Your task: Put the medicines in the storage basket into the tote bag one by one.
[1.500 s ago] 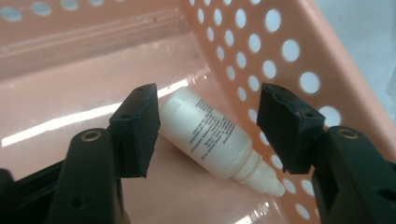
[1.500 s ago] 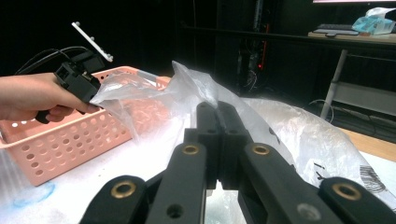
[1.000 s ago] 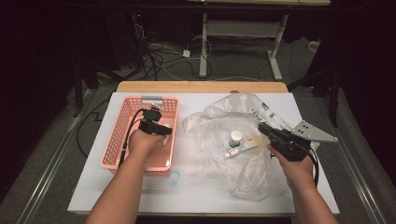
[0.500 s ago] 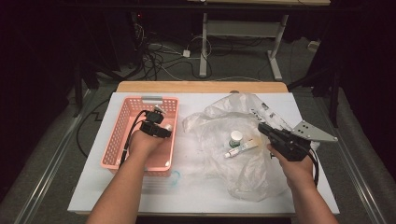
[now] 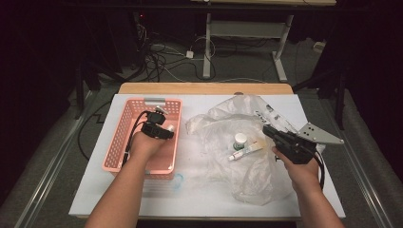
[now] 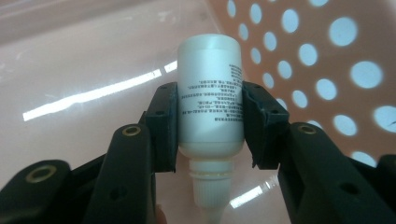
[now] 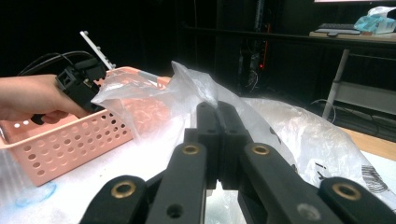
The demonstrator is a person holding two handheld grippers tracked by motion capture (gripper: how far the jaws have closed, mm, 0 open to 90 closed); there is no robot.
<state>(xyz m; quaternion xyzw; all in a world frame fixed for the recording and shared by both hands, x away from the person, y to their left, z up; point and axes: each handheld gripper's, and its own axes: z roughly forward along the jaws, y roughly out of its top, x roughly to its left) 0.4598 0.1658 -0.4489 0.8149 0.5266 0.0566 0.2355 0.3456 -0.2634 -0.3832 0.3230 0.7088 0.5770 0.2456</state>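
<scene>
Our left hand-held gripper [image 6: 208, 126] is inside the pink basket [image 5: 124, 142], at 9 o'clock on the bench [image 5: 199, 194]. Its jaws have just been closing, and the pads now sit against both sides of the small white bottle [image 6: 210, 100]. The bottle lies along the jaws, cap end toward the camera, base pointing away at 12 o'clock, close over the basket floor and near the perforated wall at 3 o'clock in the left gripper view. Our right hand-held gripper [image 5: 267, 131] is at 3 o'clock on the bench, jaws fully closed. In the right gripper view, they pinch the clear plastic bag [image 7: 187, 88]. In the high view, a white-capped jar [image 5: 240, 140] and a tube [image 5: 244, 152] lie on the bag near bench centre, just at 9 o'clock of the right hand-held gripper.
</scene>
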